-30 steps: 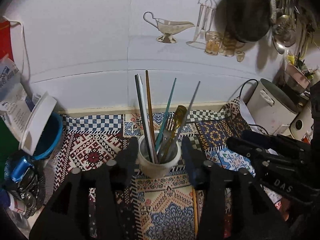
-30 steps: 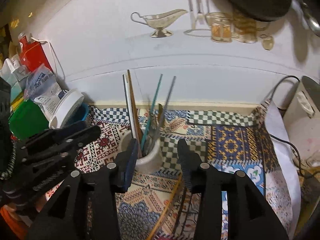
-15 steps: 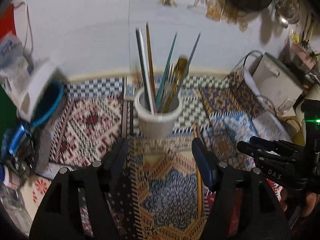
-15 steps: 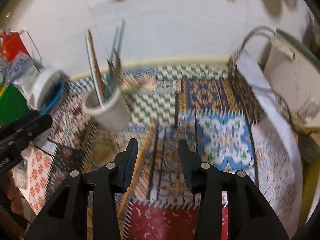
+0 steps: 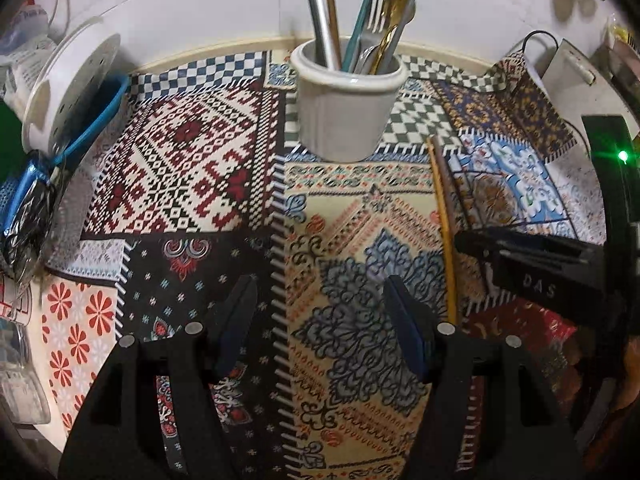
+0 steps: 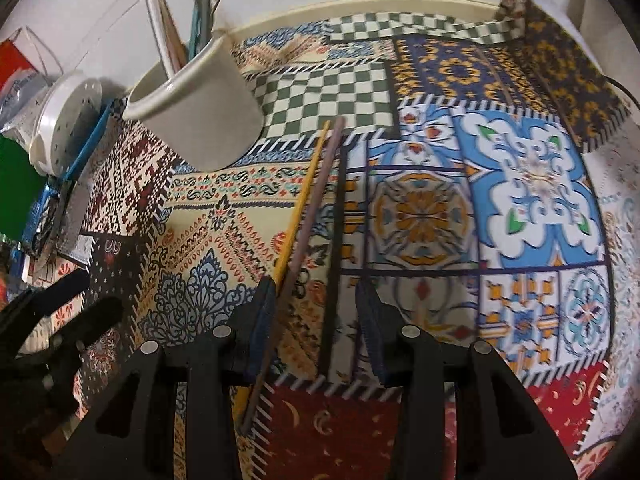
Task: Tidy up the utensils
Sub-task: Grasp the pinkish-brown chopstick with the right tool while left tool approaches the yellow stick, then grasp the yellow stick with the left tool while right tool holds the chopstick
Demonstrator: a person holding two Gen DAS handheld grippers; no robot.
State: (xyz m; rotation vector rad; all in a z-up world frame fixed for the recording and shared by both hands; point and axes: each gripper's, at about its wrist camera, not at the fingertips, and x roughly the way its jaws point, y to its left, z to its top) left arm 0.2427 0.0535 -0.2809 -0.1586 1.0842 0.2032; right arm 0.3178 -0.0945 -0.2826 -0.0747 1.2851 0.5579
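I see my left gripper (image 5: 320,312) hanging over the patchwork cloth (image 5: 180,168). Its jaws have just been opening and now stand wide apart, with only cloth between them.

In the left wrist view the white cup (image 5: 344,108) stands upright at about 12 o'clock from that gripper. It is full of tall things: a grey stick, a teal stick, a fork (image 5: 374,8) and a gold handle (image 5: 394,12). From about 1 o'clock to 3 o'clock two thin sticks lie flat on the cloth, side by side: a yellow stick (image 5: 444,216) and a brown stick (image 5: 450,184). Their far ends stop just beside the cup. The yellow one runs just past the outer side of the right-hand finger. At 3 o'clock I see the other black gripper, close by.

My right gripper (image 6: 320,320) also has its jaws apart and holds nothing. In the right wrist view the two sticks run up toward 12 o'clock, the yellow stick (image 6: 304,196) on the left and the brown stick (image 6: 318,196) touching it. They pass right by the left finger, and I cannot tell if it touches them. The cup (image 6: 200,112) sits at about 11 o'clock. A white round tub (image 6: 64,128) leans at 10 o'clock, near the cloth's edge.
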